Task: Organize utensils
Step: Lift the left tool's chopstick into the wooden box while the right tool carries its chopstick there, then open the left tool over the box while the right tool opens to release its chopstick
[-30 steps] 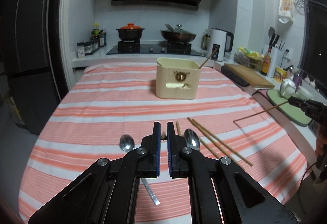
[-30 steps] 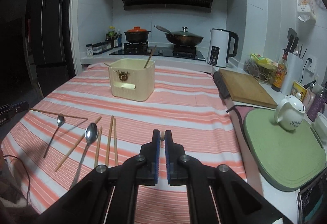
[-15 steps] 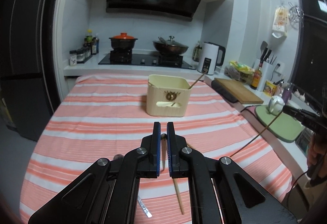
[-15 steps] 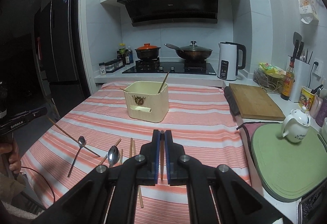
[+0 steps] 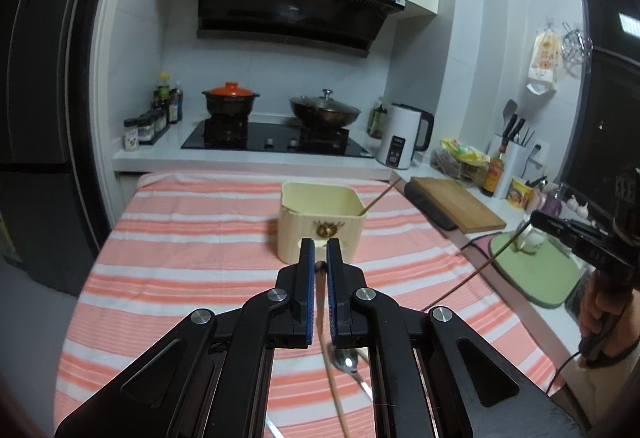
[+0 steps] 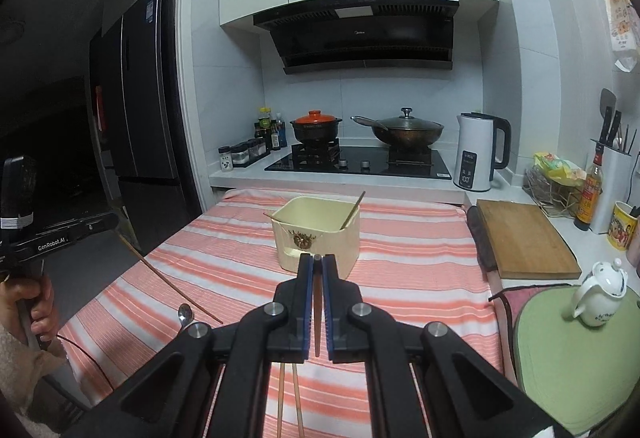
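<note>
Wooden chopstick (image 6: pixel 317 302) pinched in right jaws, another (image 5: pixel 335 390) in left; only left view shows spoon (image 5: pixel 347 362).

Dim, cool indoor light is filling the kitchen, seeming to come from overhead, leaving the white wall tiles (image 6: pixel 420 94) greyish. The fridge (image 6: pixel 128 126) and the doorway beside it are sinking into near black. Both fisheye views are bending straight lines hard at the edges, and dark vignetting is closing in the corners. A small glare spot is gleaming on the spoon (image 5: pixel 347 361) on the striped cloth (image 5: pixel 192 262). The chopstick (image 5: pixel 334 390) near the lens is showing soft and slightly smeared. The far counter is staying fairly sharp, with mild grain across darker areas.
</note>
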Demonstrator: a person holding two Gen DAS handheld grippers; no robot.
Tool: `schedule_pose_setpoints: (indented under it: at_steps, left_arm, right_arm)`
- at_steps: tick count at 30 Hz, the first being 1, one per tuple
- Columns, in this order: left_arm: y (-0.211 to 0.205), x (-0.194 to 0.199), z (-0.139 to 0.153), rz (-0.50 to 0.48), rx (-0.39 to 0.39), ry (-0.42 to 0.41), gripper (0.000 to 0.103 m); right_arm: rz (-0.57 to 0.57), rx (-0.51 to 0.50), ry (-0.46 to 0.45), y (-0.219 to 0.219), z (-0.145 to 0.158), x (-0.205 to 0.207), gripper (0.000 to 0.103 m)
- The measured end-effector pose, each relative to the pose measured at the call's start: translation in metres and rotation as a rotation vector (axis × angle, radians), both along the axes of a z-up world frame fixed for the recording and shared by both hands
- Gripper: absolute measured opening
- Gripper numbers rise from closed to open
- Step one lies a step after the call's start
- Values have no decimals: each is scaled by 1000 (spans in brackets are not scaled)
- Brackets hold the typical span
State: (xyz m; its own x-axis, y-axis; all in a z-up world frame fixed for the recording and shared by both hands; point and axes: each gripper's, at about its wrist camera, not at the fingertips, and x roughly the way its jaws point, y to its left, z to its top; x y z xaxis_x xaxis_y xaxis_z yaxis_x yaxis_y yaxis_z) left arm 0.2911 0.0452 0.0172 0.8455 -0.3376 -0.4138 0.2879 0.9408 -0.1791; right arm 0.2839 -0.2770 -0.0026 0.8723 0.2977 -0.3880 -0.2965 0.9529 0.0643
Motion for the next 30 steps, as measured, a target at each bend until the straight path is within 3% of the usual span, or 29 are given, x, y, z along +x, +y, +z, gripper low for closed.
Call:
schedule_pose_setpoints:
  at_steps: [7, 16, 21, 30]
  left_arm:
    - [-5, 52, 35, -10, -53, -16, 3]
    - [-27, 117, 69, 57, -85, -152, 3]
    - [-41, 164, 49, 80, -94, -113, 3]
    - [-57, 218, -13, 44, -70, 92, 3]
  right_arm:
    - [22, 7, -45, 19, 31, 53, 5]
    - [-14, 34, -171, 40, 61, 121, 5]
    - [-29, 58, -172, 49, 45, 165, 5]
    - [-46, 88, 76, 49, -14, 229, 5]
